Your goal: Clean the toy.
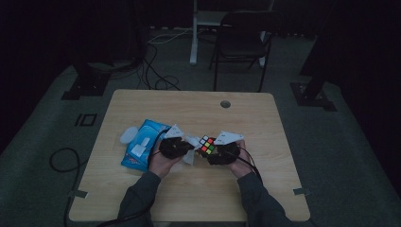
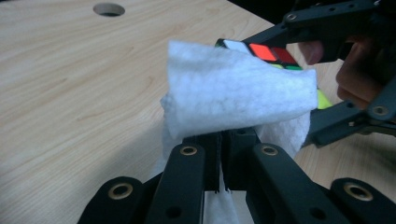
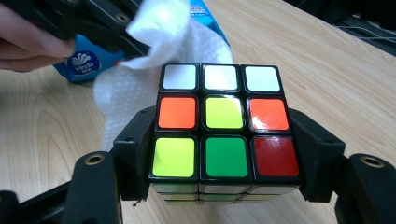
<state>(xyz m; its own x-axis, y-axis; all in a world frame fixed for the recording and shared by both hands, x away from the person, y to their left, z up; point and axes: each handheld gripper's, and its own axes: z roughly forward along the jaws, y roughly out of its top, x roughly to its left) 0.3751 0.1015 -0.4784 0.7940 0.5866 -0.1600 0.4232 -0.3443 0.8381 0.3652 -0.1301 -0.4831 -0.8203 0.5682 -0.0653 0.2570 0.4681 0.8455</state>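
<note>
A scrambled puzzle cube [image 3: 223, 135] with white, orange, yellow, green and red stickers sits between the black jaws of my right gripper [image 3: 224, 154], which is shut on its sides. In the high view the cube [image 1: 206, 145] is held just above the table's middle. My left gripper [image 2: 223, 140] is shut on a white wet wipe [image 2: 233, 95], which is bunched against the cube's [image 2: 273, 53] far side. From above, the left gripper [image 1: 182, 147] and the wipe [image 1: 191, 142] lie just left of the right gripper [image 1: 215, 150].
A blue wet-wipe pack [image 1: 142, 144] lies on the wooden table [image 1: 189, 111] left of the hands, with a white lid [image 1: 127, 135] beside it. A cable hole [image 1: 225, 104] is near the far edge. A black chair [image 1: 241, 42] stands beyond the table.
</note>
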